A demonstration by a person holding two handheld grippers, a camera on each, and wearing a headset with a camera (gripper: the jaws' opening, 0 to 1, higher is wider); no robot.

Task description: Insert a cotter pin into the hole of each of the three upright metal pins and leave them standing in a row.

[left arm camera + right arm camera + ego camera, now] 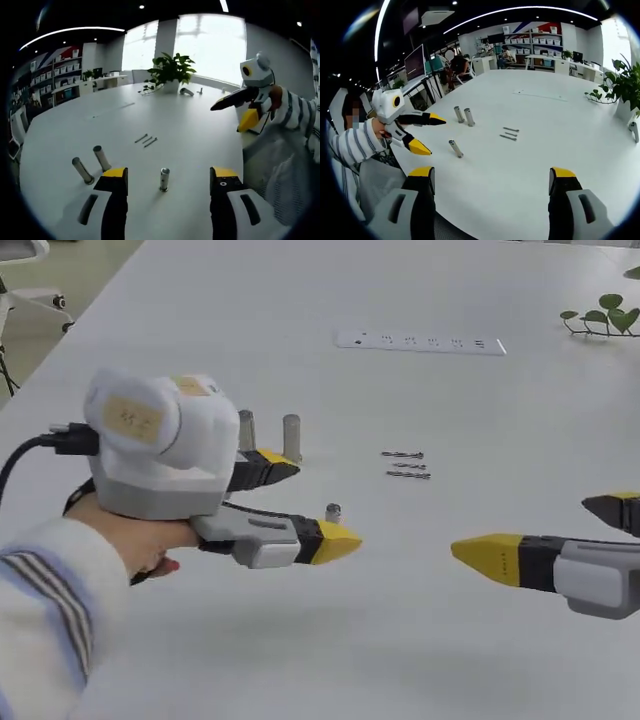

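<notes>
In the head view, the left gripper (310, 502) sat at middle left with its jaws spread wide and one metal pin (333, 512) upright between the tips. Two more metal pins (291, 437) stood just above. Three cotter pins (405, 465) lay at centre on the table (400, 640). The right gripper (530, 528), at lower right, was spread too, holding nothing.

Cotter pins (405, 465) right of metal pins (291, 437)

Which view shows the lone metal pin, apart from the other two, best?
The left gripper view: the lone metal pin stands whole, close between the open jaws. The head view shows just its top behind a jaw tip; the right gripper view shows it whole but smaller.
</notes>
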